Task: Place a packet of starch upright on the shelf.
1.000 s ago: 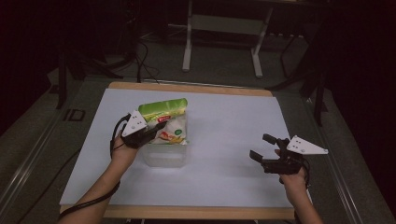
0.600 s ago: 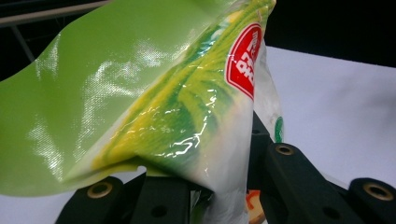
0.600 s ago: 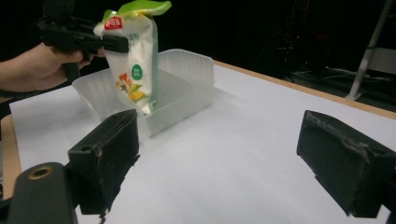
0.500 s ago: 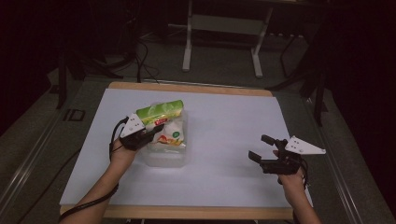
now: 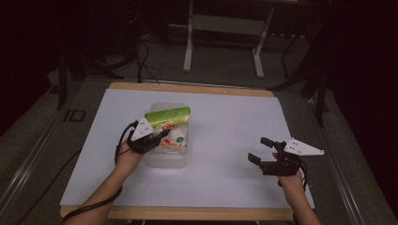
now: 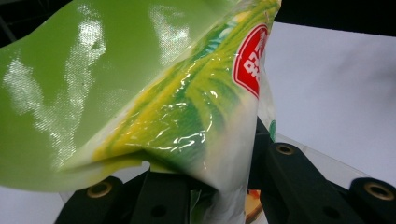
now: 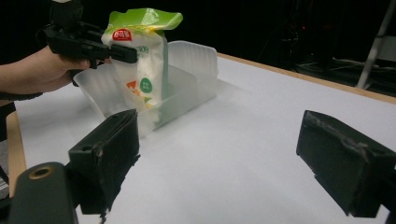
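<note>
gripping snack bag [image 5: 170, 126] in left tongs [image 5: 157, 137], tub [image 5: 165, 160] half hidden, right tongs [image 5: 259, 149] apart

The room lies dark around a brightly lit white table [image 5: 225, 140]. Glare streaks the green snack bag [image 6: 93, 84], seen close and soft. The nearest jaws in the right gripper view are blurred.

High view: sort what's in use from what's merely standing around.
In use:
- snack bag, pinched upright by the left gripper
- clear plastic tub under it

Standing around:
- right gripper, open, empty
- metal stand beyond the table
</note>
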### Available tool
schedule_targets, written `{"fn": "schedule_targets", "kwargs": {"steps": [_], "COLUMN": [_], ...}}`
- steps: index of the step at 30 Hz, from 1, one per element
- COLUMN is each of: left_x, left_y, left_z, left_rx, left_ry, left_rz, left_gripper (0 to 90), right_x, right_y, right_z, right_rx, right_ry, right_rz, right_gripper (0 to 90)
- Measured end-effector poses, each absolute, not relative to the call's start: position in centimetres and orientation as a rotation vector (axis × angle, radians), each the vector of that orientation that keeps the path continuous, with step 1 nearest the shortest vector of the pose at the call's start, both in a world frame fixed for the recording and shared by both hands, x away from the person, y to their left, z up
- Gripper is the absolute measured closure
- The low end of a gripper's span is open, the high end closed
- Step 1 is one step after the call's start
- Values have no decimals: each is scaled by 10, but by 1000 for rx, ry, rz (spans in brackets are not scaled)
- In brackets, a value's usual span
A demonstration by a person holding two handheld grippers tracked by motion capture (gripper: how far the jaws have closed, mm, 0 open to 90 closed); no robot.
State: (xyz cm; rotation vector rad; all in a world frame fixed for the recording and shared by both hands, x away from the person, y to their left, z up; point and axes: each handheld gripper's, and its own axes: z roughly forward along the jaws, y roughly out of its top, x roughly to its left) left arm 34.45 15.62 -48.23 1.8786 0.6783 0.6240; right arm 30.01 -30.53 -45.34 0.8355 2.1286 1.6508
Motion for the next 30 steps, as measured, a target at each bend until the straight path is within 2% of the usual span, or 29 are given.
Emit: {"fn": "schedule_targets", "kwargs": {"steps": [6, 8, 9, 12, 14, 15, 16, 18, 20, 22, 24, 30], "left_x": [348, 349, 348, 346, 346, 346, 345, 344, 341, 339, 336, 318], "left_y": [159, 160, 161, 166, 169, 174, 176, 178, 181, 185, 186, 194], "left_z": [-480, -479, -479, -478, -478, -478, -477, -476, -473, -469, -464, -456], "left_rx": [1886, 1880, 1870, 1845, 1828, 1798, 1783, 1764, 1731, 1706, 1706, 1636], "left_ry": [677, 672, 674, 671, 677, 698, 711, 739, 754, 756, 777, 796], "left_rz": [579, 566, 567, 568, 557, 537, 528, 547, 561, 541, 560, 458], "left_gripper": [759, 688, 688, 566, 508, 508, 432, 353, 188, 137, 22, 4], "right_x": [300, 300, 300, 299, 299, 299, 299, 299, 299, 299, 299, 297], "right_y": [-304, -304, -304, -305, -305, -305, -305, -305, -304, -304, -303, -303], "right_z": [-454, -454, -454, -453, -453, -453, -454, -454, -453, -453, -453, -453], "right_rx": [837, 837, 835, 834, 835, 836, 835, 833, 830, 829, 827, 823], "right_ry": [2135, 2134, 2135, 2132, 2132, 2133, 2135, 2139, 2143, 2143, 2146, 2154], "right_rz": [1649, 1649, 1647, 1649, 1650, 1650, 1650, 1650, 1649, 1651, 1648, 1652], "right_gripper": [130, 130, 130, 130, 130, 130, 130, 130, 130, 130, 130, 130]}}
